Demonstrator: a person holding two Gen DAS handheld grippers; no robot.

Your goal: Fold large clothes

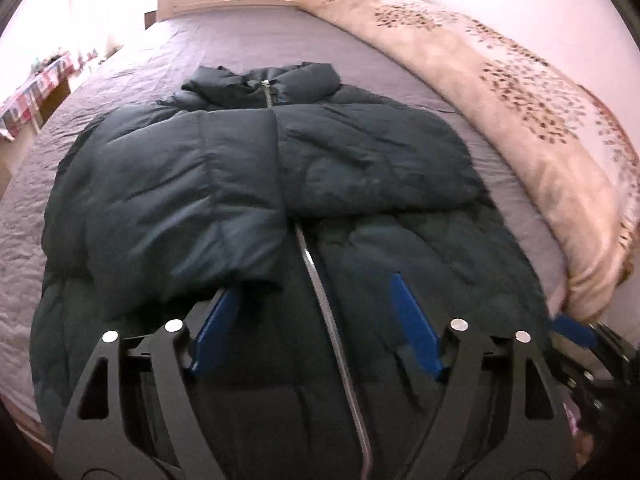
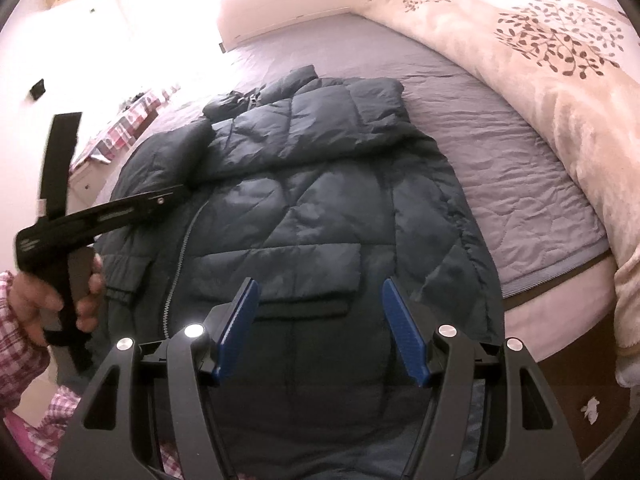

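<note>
A dark quilted puffer jacket (image 1: 248, 184) lies front up on the bed, zipper shut, collar at the far end. Both sleeves are folded across its chest. My left gripper (image 1: 312, 312) is open above the jacket's lower front, its blue fingers either side of the zipper, holding nothing. In the right wrist view the jacket (image 2: 304, 216) fills the middle. My right gripper (image 2: 318, 312) is open above the jacket's right flap pocket, holding nothing. The left gripper's black body (image 2: 96, 216), held in a hand, shows at the left there.
The jacket lies on a grey-purple quilted bedsheet (image 1: 248, 44). A cream duvet with a leaf print (image 2: 552, 60) is piled along the bed's right side. A headboard (image 2: 312, 12) stands at the far end. A bedside unit with a checked cloth (image 1: 36, 92) stands at the left.
</note>
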